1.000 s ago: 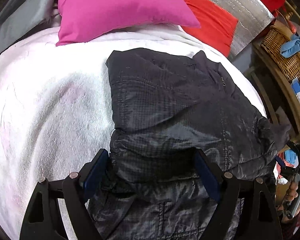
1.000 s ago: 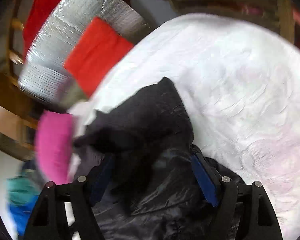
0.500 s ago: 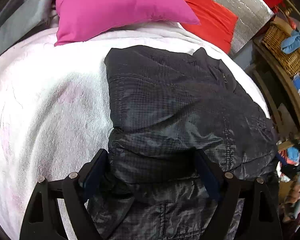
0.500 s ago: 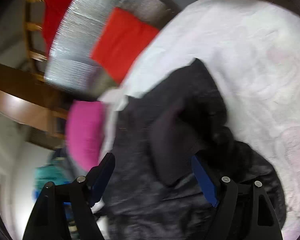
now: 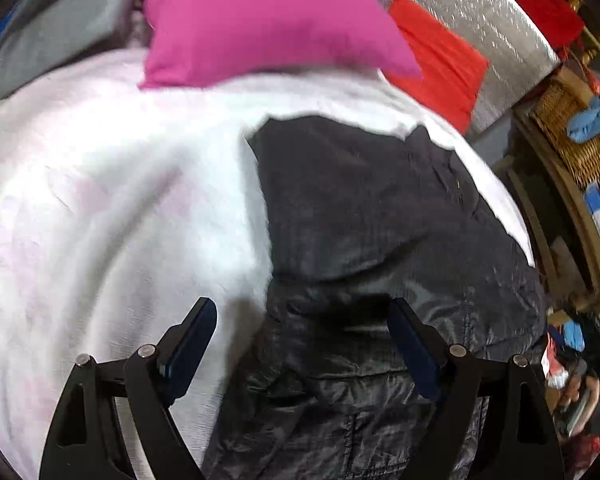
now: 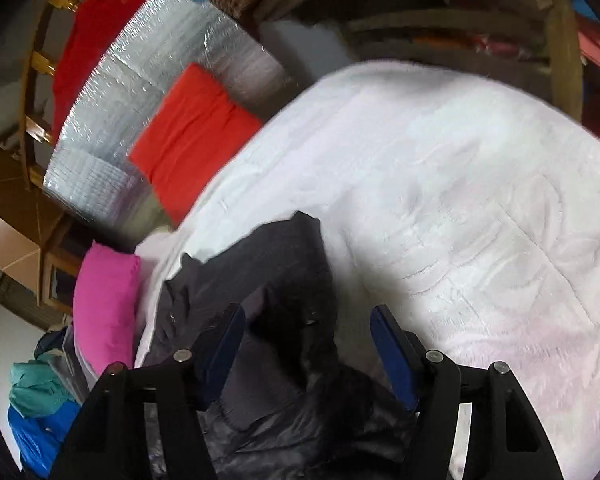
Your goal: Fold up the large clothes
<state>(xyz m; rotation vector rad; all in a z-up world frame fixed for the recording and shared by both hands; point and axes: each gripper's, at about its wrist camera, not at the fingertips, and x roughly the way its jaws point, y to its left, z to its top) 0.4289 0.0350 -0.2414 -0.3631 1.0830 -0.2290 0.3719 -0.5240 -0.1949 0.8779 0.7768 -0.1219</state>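
The bed (image 5: 100, 208) filled most of what I saw, covered in a white quilted blanket (image 6: 480, 216) with faint pink patches. On it lay the black jacket (image 5: 380, 216), a puffy quilted one, partly folded over itself and sitting toward the right side of the bed in my left wrist view; in the right wrist view it ran from the near edge up toward the pillows. Behind the bed stood a silver foil panel (image 6: 148, 92) with red cloth (image 6: 96, 28) draped over a wooden frame above it. A pink pillow (image 5: 260, 20) lay at the head of the bed, with a red pillow (image 5: 440, 64) just beside it against the foil. To the right in the left view, a wicker basket (image 5: 572, 140) held a light blue cloth (image 5: 592, 120); below it some blue packaging carried print too small and blurred for me to read. My left tool (image 5: 302, 344) had its jaws spread wide, straddling the jacket's near left edge, one pad over the blanket and the other over the dark fabric, pinching nothing. My right tool (image 6: 306, 344) had its jaws closing, with a fold of the jacket lying between them, the pads not yet pressing it.
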